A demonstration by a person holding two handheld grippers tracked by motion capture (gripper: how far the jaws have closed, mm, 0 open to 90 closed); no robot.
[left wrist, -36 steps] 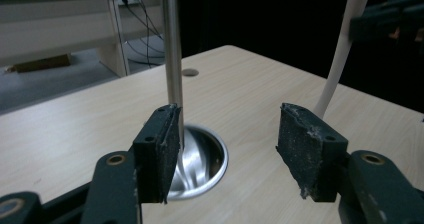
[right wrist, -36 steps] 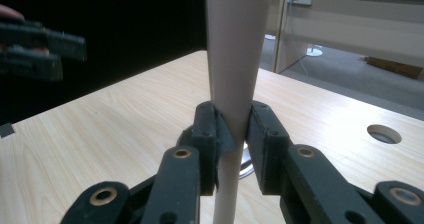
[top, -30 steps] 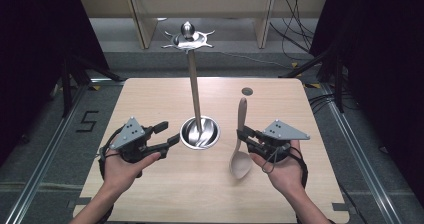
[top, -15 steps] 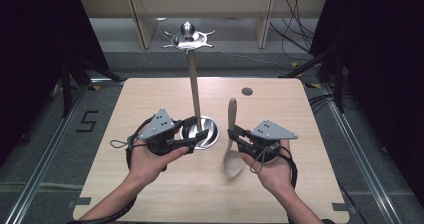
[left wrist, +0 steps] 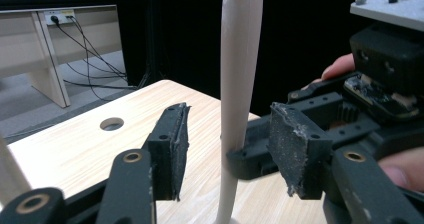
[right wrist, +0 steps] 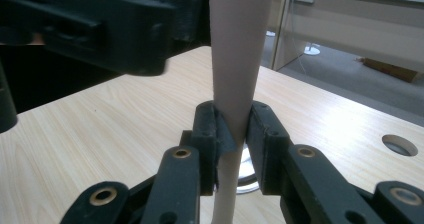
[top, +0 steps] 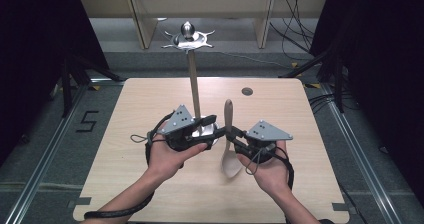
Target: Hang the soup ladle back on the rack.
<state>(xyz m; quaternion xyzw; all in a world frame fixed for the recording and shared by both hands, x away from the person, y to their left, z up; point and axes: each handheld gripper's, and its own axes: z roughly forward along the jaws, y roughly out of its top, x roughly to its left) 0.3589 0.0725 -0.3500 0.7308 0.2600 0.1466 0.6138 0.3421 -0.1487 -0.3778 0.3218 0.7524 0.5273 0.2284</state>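
Wooden spoon [top: 229, 134] at middle frame is pinched by the right gripper [top: 234, 134]; the left gripper [left wrist: 227, 154] gapes around it, not yet squeezing.

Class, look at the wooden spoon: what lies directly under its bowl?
Under the wooden spoon, bare table shows around its bowl; contact there is hidden. The right hand-held gripper clamps its handle.

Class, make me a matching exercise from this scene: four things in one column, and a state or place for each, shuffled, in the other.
1. left gripper
2. right gripper
3. wooden spoon
4. round hole

a. held upright, bowl down
b. open
c. in the far part of the tabletop
d. shut on the spoon's handle

Pairs: 1-b, 2-d, 3-a, 4-c
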